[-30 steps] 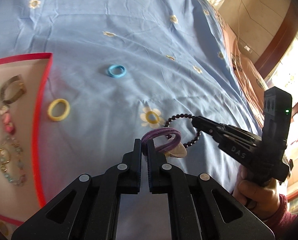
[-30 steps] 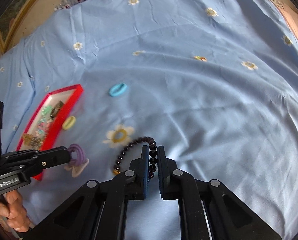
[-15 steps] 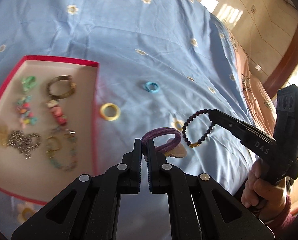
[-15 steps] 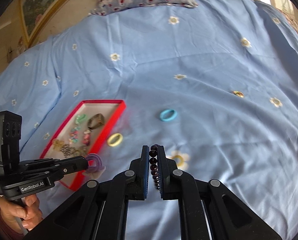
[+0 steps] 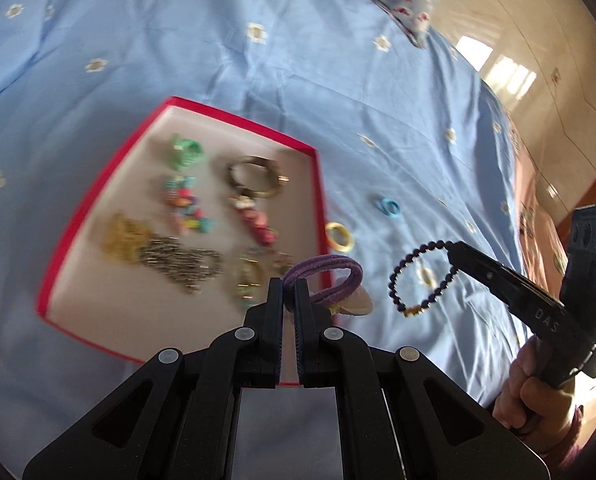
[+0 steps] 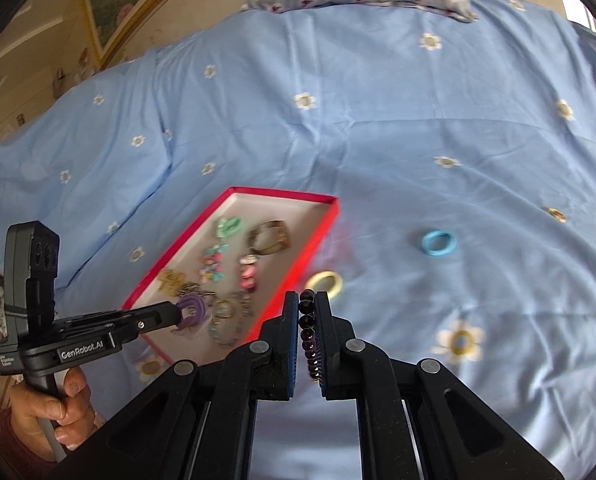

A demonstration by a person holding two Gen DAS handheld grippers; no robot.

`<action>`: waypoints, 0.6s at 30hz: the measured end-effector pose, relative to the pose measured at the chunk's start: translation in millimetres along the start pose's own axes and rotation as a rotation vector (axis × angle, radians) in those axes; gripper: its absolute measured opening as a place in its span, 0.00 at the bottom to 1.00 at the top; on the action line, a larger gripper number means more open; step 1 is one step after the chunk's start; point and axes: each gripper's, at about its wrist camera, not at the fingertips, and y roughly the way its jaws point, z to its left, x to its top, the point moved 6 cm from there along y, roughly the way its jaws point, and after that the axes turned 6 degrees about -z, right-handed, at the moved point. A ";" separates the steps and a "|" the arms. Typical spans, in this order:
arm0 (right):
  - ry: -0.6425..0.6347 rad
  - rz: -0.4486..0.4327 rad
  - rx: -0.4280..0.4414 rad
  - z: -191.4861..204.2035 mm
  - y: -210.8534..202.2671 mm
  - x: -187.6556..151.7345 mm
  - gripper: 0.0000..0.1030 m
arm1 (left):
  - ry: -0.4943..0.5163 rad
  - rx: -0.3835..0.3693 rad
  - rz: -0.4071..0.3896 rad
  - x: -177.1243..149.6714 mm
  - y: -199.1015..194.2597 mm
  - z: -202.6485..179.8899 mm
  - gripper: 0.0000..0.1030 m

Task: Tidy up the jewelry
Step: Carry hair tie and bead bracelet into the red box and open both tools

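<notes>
A: How far along?

B: Several pieces lie in the red tray (image 5: 316, 184); a yellow ring (image 5: 340, 237) and blue ring (image 5: 390, 207) remain on the bed (image 5: 178, 52).

A: And the hand-held grippers?

B: The left hand-held gripper (image 5: 287, 286) grips a purple hair tie (image 5: 330, 276) above the tray's near corner; the right hand-held gripper (image 6: 307, 300) pinches a beaded bracelet (image 5: 418, 280) beside it.

Daylight fills both views, bright and even on the blue bedsheet (image 6: 378, 128). In the left wrist view, sun patches glare white on the tiled floor (image 5: 510, 68) at upper right. The red tray (image 5: 322, 184) and its jewelry are smeared by motion blur. Fisheye bending curves the edges, and dark vignetting fills the corners.
</notes>
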 end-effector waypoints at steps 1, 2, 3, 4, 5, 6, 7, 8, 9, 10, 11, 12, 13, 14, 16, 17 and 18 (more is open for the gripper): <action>-0.002 0.001 0.008 4.5 1.7 -0.4 0.07 | -0.008 0.008 -0.004 0.3 -1.4 5.4 0.04; -0.005 0.003 0.021 10.9 4.7 0.0 0.07 | -0.017 0.015 -0.008 0.8 -2.4 10.8 0.04; -0.011 0.005 0.032 17.5 7.7 0.5 0.07 | -0.027 0.024 -0.012 1.1 -3.2 17.2 0.04; -0.016 0.006 0.041 21.6 10.0 1.1 0.07 | -0.037 0.032 -0.014 1.0 -4.3 23.7 0.04; -0.023 0.008 0.052 27.8 12.9 1.6 0.07 | -0.047 0.041 -0.015 0.8 -4.9 30.0 0.04; -0.029 0.011 0.063 33.7 15.1 1.6 0.07 | -0.054 0.048 -0.017 0.5 -5.8 34.8 0.04; -0.038 0.015 0.076 41.5 18.7 1.9 0.07 | -0.061 0.056 -0.020 0.0 -6.9 39.8 0.04; -0.043 0.018 0.085 46.3 20.8 1.8 0.07 | -0.067 0.062 -0.022 0.0 -7.5 44.0 0.04; -0.049 0.023 0.097 52.1 24.1 1.9 0.07 | -0.073 0.070 -0.024 0.1 -8.1 48.3 0.04; -0.054 0.028 0.110 58.5 27.3 1.7 0.07 | -0.077 0.078 -0.026 0.3 -8.9 53.0 0.04; -0.059 0.034 0.125 65.3 30.7 1.1 0.07 | -0.079 0.088 -0.026 0.5 -9.6 57.5 0.04; -0.066 0.040 0.138 72.2 34.2 0.1 0.07 | -0.079 0.098 -0.028 0.0 -10.6 60.4 0.04; -0.072 0.045 0.147 77.1 37.4 -0.8 0.07 | -0.081 0.109 -0.029 -0.2 -11.1 64.3 0.04; -0.079 0.052 0.158 82.7 40.7 -2.3 0.07 | -0.083 0.115 -0.028 -0.3 -11.4 67.4 0.04; -0.088 0.067 0.178 92.9 48.3 -6.1 0.07 | -0.087 0.133 -0.023 -1.0 -10.7 73.9 0.04; -0.092 0.074 0.186 97.2 52.0 -8.2 0.07 | -0.087 0.142 -0.017 -1.7 -9.6 76.7 0.04; -0.094 0.081 0.192 100.6 54.9 -10.4 0.07 | -0.087 0.147 -0.012 -2.1 -8.2 78.8 0.04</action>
